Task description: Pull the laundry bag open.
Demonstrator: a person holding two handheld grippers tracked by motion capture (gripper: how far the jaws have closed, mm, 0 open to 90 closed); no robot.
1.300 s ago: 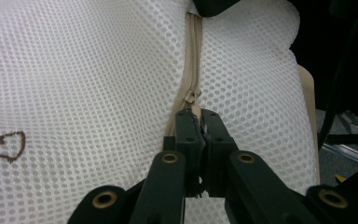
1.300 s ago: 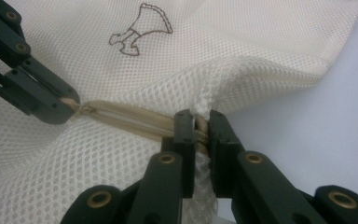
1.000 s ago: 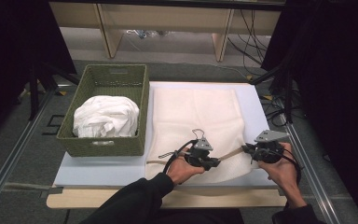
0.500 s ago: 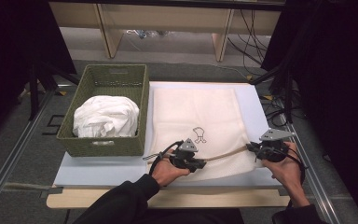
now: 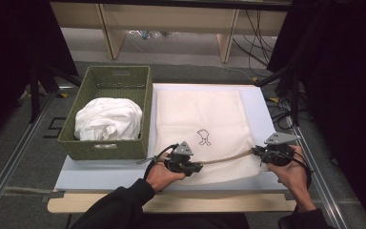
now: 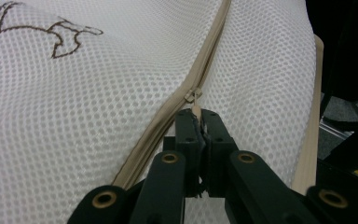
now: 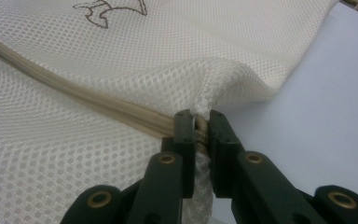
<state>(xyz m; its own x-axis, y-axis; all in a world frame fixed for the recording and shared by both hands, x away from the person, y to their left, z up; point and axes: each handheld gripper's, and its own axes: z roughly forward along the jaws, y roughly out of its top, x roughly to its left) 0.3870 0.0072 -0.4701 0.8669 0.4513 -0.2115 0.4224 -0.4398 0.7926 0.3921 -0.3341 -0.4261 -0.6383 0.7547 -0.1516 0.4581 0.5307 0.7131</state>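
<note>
I hold a two-jaw tool in each hand over a white mesh laundry bag (image 5: 200, 129) that lies flat on the pale counter (image 5: 262, 102), just right of a green woven basket (image 5: 109, 78) holding a bundle of white cloth (image 5: 107, 119). A small brown outline drawing (image 5: 203, 137) is stitched on the bag's middle. A beige zipper (image 5: 228, 158) runs across the bag's near edge, stretched taut between my two tools.

My left gripper (image 6: 197, 122) is at the zipper's left part, its jaws pinched closed on the zipper pull tab (image 6: 196, 111), with the small metal slider (image 6: 192, 95) just beyond the tips. In the high view this tool (image 5: 198, 167) sits near the counter's front edge.

My right gripper (image 7: 198, 122) is at the bag's right end (image 5: 259, 153), its jaws closed narrow on a bunched fold of mesh and the zipper tape at the bag's corner (image 7: 209, 100), which lifts slightly off the counter there.
</note>
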